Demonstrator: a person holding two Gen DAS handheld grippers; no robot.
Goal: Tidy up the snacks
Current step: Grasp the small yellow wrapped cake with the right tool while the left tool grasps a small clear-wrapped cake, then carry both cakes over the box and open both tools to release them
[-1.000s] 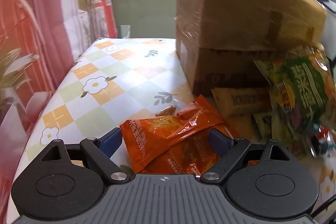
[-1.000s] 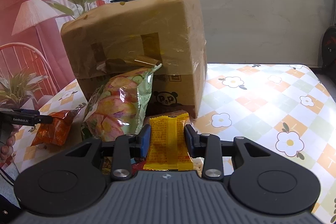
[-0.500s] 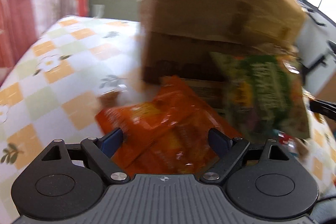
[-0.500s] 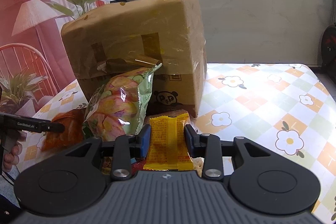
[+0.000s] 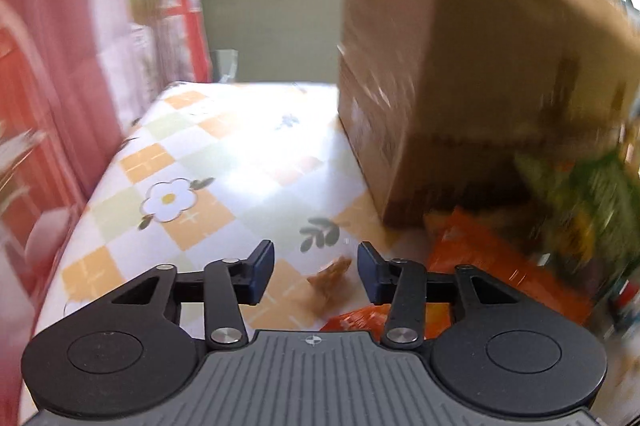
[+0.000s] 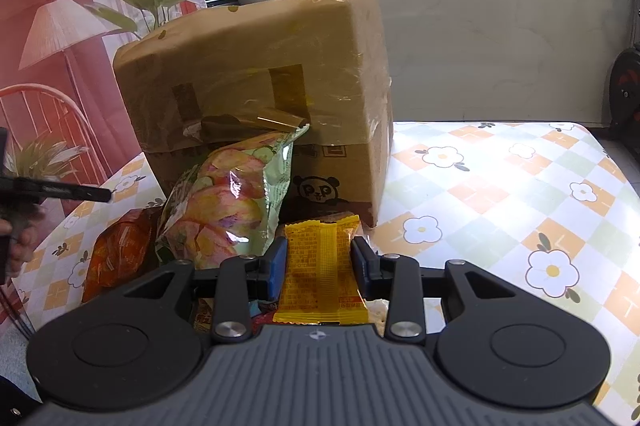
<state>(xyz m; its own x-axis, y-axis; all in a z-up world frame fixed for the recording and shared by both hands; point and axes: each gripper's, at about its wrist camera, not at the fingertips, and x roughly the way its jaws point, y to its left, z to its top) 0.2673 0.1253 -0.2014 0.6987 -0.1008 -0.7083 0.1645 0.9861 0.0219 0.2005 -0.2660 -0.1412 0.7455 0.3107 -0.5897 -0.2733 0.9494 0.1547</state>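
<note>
The left wrist view is blurred. My left gripper [image 5: 316, 252] hovers over the flowered tablecloth [image 5: 208, 186], its jaws closing. Only a small brown snack piece [image 5: 330, 276] lies between them, untouched by the pads. The orange snack packets [image 5: 480, 266] lie just right of its right finger. My right gripper [image 6: 320, 258] is shut on a yellow snack packet [image 6: 324, 266], held upright between the blue pads [image 6: 276, 266]. In the right wrist view the left gripper [image 6: 56, 190] shows at the far left edge, above an orange packet [image 6: 120, 254].
A large taped cardboard box [image 6: 260, 74] stands mid-table, with a green chips bag [image 6: 228, 202] leaning on its front. More small packets lie beneath. A person's hand [image 6: 16, 238] holds the left gripper. The tablecloth [image 6: 500, 194] runs bare to the right of the box.
My left gripper slid left off the orange packets, which now lie to its right, and its jaws narrowed. The right gripper and its yellow packet stayed still.
</note>
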